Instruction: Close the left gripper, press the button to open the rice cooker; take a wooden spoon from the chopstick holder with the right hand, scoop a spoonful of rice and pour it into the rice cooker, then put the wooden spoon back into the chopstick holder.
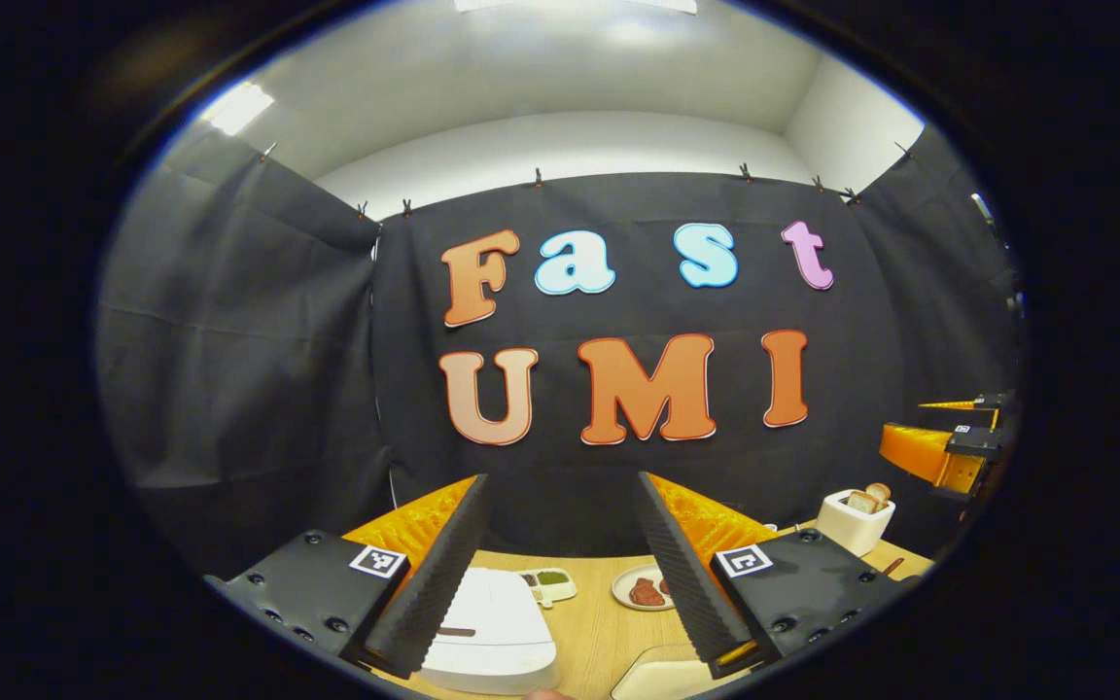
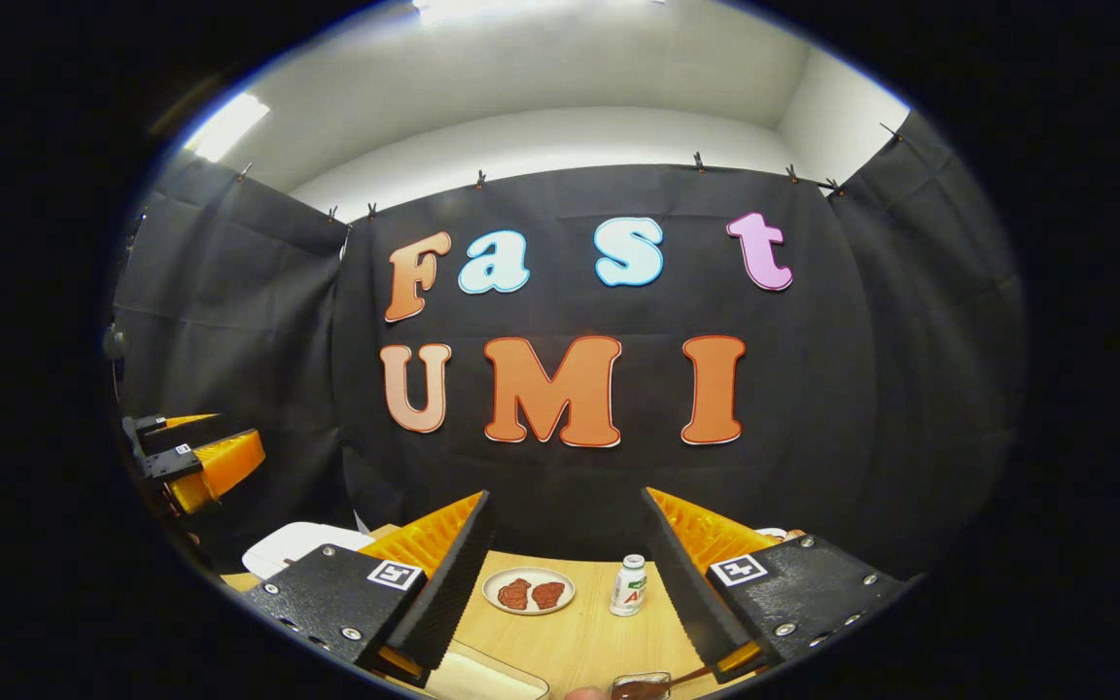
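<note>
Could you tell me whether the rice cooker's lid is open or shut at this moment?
Shut. In the left gripper view the white rice cooker lies flat-topped on the table, lid down, below the open left gripper.

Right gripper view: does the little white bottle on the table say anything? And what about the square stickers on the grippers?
Bottle: its label has green and red print, too small and blurred to read.
Square stickers on the right gripper: black-and-white patterns, no words or numbers.
Square stickers on the left gripper: the same kind of pattern, no words.
</note>
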A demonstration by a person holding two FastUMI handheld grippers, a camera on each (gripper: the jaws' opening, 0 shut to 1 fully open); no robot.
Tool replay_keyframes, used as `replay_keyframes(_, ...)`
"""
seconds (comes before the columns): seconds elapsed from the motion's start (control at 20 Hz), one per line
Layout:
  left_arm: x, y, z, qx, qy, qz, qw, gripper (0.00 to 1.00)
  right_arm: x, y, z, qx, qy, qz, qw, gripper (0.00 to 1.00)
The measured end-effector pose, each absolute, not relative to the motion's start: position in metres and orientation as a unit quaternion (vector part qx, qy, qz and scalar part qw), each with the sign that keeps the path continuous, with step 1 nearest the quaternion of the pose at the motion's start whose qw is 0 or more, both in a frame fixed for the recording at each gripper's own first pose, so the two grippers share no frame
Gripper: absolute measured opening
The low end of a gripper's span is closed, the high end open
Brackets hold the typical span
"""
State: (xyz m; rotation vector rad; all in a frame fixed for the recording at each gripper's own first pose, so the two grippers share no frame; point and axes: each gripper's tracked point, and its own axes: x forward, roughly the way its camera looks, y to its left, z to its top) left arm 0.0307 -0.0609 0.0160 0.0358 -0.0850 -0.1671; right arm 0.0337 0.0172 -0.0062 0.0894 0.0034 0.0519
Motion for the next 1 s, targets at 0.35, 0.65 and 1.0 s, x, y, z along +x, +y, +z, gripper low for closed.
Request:
replay_keyframes(0.35,0.026,-0.073,0.024,0.011,-0.051,-0.096,0.994,0.99,0.030,0.028,0.010,0.045,-0.017,0.040,0.998,0.93)
replay_keyframes(0.65,0.030,-0.073,0.023,0.016,-0.051,-0.093,0.994,0.99,0.032,0.023,0.019,0.053,-0.037,0.038,0.997,0.92)
replay_keyframes(1.0,0.031,-0.071,0.018,0.016,-0.046,-0.087,0.995,0.99,0.035,0.024,0.022,0.049,-0.041,0.039,0.997,0.92)
